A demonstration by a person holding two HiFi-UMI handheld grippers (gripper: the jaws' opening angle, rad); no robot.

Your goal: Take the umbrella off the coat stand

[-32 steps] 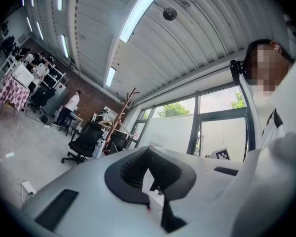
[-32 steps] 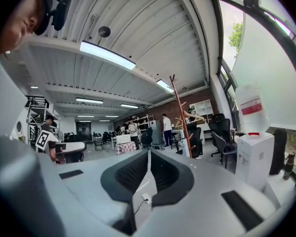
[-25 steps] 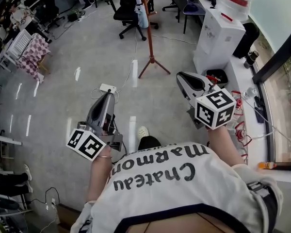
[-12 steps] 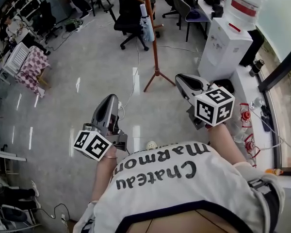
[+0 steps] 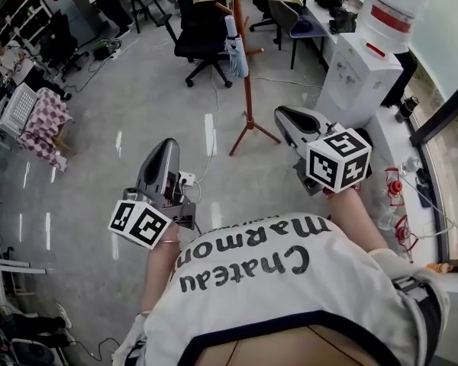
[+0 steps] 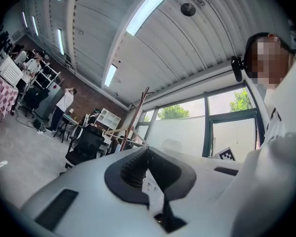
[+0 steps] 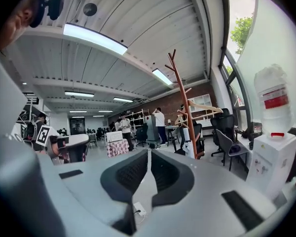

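Office floor (image 5: pixel 137 113), approach step: umbrella (image 5: pixel 235 48) hangs on the coat stand (image 5: pixel 248 75), well ahead of both grippers.
Head view: left gripper (image 5: pixel 166 145) and right gripper (image 5: pixel 286 114) point at the stand, nothing held. Next move as I read it: close in, spread one gripper, pinch the umbrella and lift it off its peg. The peg itself is cut off at the frame top.
Left gripper view: jaws pressed together, empty. Umbrella is hard to pick out behind the gripper body.
Right gripper view: jaws pressed together, empty. Stand is clear, umbrella tiny.
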